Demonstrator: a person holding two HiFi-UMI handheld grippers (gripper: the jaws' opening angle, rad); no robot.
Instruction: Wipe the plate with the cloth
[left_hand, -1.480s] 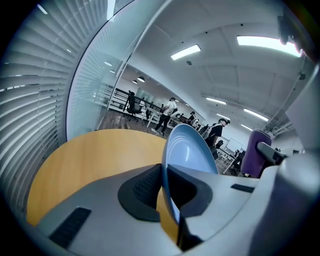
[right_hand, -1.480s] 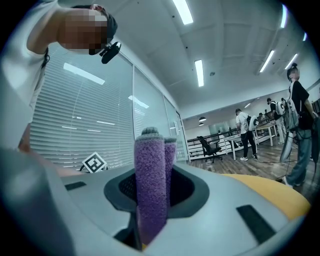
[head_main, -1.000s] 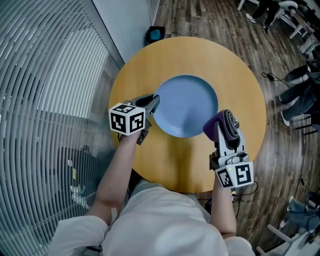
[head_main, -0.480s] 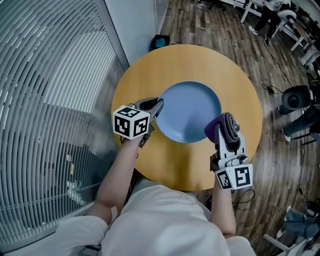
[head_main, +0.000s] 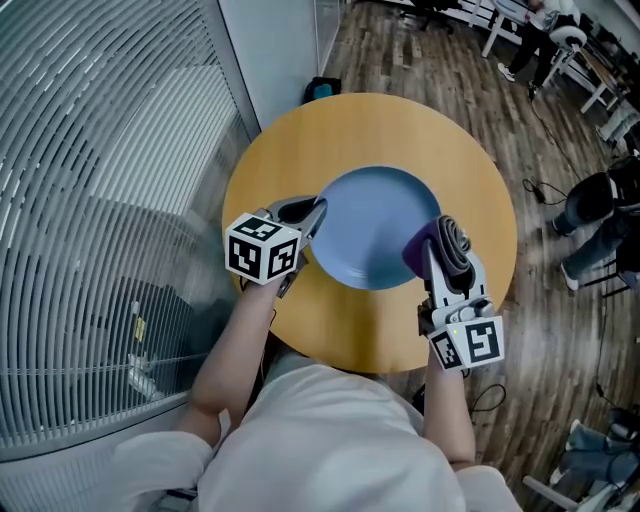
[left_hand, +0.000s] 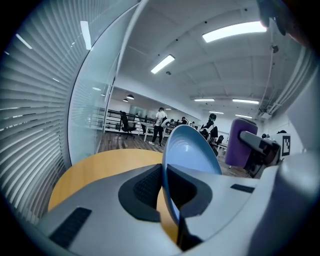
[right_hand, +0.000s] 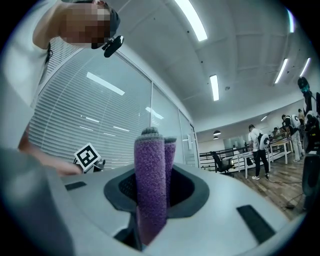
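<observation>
Over the round yellow desk (head_main: 300, 150) at frame centre the blue plate (head_main: 375, 225) is gripped by its left rim in the left gripper (head_main: 314, 214), its jaws nearly closed — steadied, it seems, for wiping — while the rolled purple cloth (head_main: 422, 252) is clamped in the right gripper (head_main: 447, 240) at the plate's lower right edge, both forearms extended from the frame's bottom.

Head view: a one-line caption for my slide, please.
Left gripper clamps the blue plate by its rim; right gripper holds a purple cloth, above the table.
</observation>
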